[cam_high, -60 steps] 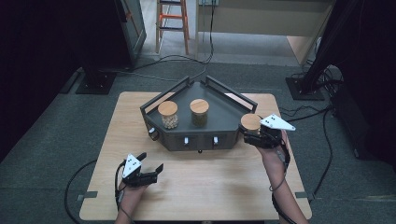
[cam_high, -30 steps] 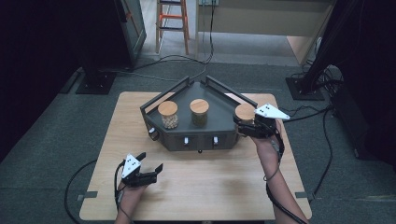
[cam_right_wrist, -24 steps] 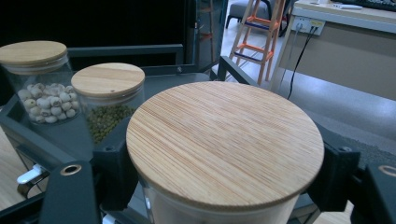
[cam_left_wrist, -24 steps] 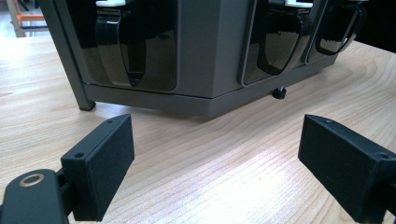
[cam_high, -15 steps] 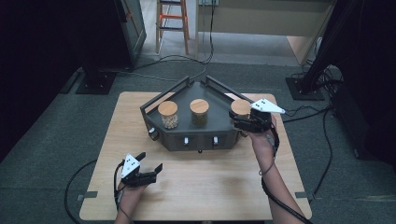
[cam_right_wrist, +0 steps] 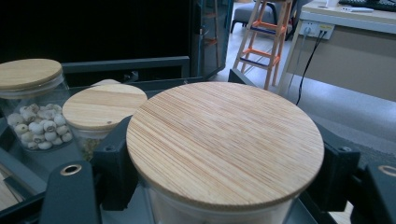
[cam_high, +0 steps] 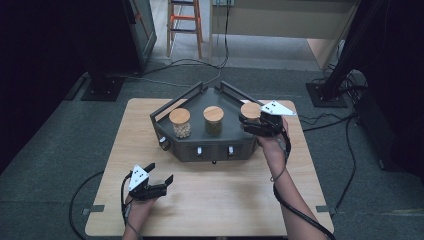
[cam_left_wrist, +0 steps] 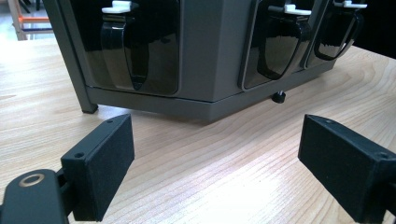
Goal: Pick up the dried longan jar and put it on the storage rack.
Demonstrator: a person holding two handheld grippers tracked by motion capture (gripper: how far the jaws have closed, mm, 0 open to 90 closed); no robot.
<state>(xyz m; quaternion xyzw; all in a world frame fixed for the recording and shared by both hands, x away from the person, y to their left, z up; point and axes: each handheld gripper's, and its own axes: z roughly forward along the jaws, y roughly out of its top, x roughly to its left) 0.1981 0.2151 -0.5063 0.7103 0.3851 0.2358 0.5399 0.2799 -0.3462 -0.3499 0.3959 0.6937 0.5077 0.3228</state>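
Note:
A dark grey angular rack (cam_high: 200,146) stands mid-table on the wooden top. On it are a jar of pale beads (cam_high: 180,122) and a jar of darker contents (cam_high: 213,120), both with wooden lids. My right gripper (cam_high: 252,121) is shut on a third wooden-lidded jar (cam_high: 250,110) at the rack's right end. In the right gripper view that jar's lid (cam_right_wrist: 224,135) sits between the black pads (cam_right_wrist: 116,163), with the other two jars (cam_right_wrist: 103,105) (cam_right_wrist: 30,74) behind it. My left gripper (cam_high: 160,173) rests open at the front left, its pads (cam_left_wrist: 100,163) empty and facing the rack's front (cam_left_wrist: 210,56).
The rack's front carries dark glossy recesses with white tabs (cam_left_wrist: 116,7) and a small black knob (cam_left_wrist: 279,97) underneath. An orange stepladder (cam_high: 185,20), floor cables (cam_high: 200,75) and dark stands lie beyond the table. Bare wood (cam_high: 225,200) spreads in front of the rack.
My right gripper has carried its jar leftward and farther back, from beside the rack to over its right end. The left gripper has stayed put.

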